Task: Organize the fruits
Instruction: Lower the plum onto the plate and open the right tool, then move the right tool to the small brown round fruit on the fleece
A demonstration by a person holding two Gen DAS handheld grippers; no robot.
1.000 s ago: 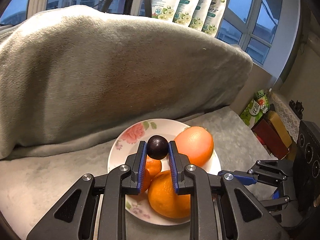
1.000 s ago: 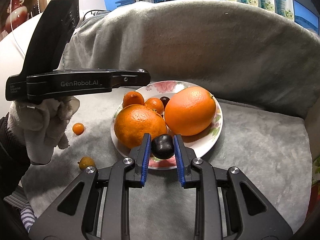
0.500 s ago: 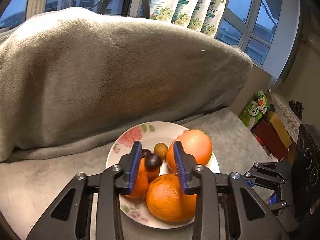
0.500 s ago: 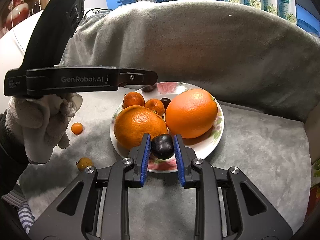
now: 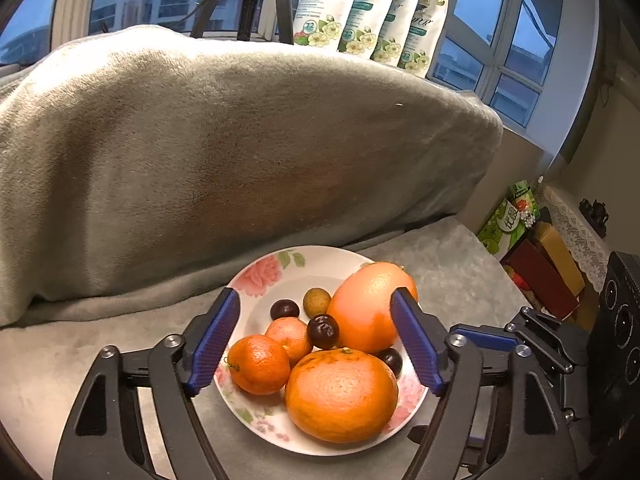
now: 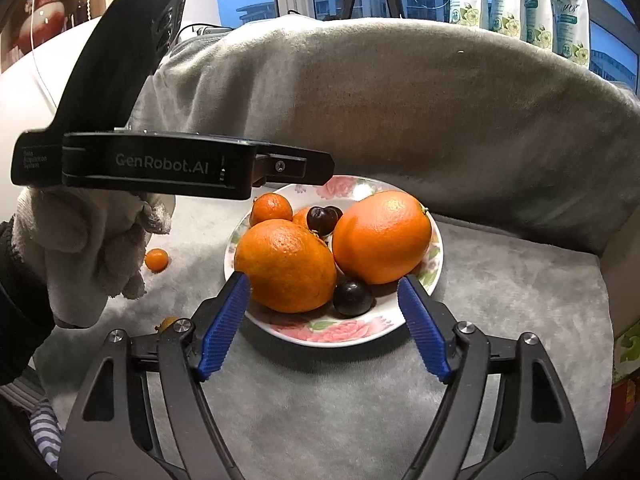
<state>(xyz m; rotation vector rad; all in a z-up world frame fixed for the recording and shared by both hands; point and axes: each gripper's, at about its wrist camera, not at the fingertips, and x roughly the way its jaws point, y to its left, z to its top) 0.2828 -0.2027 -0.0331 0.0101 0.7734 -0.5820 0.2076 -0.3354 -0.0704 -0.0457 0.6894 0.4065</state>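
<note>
A floral plate [image 5: 256,280] on grey cloth holds two big oranges [image 5: 340,394], two mandarins [image 5: 259,364], a small green-brown fruit [image 5: 316,303] and dark plums [image 5: 322,331]. My left gripper [image 5: 314,294] hangs over the plate, its jaws opening wide. The fruit lies below them and the pads touch nothing. My right gripper [image 6: 323,279] stands at the plate's [image 6: 340,334] near rim, its jaws also opening. A dark plum [image 6: 353,298] rests free on the plate between them, beside the big oranges [image 6: 286,266]. Another plum [image 6: 322,220] sits on top of the pile.
Two small orange fruits [image 6: 156,260] lie on the cloth left of the plate, near a gloved hand [image 6: 80,248] holding the left gripper. A blanket-covered hump [image 5: 240,140] rises behind the plate. Pouches [image 5: 368,12] line the windowsill, and boxes [image 5: 540,272] stand at the right.
Both grippers were shut on dark plums. Both have spread their jaws wide, and the plums now lie on the plate among the oranges.
</note>
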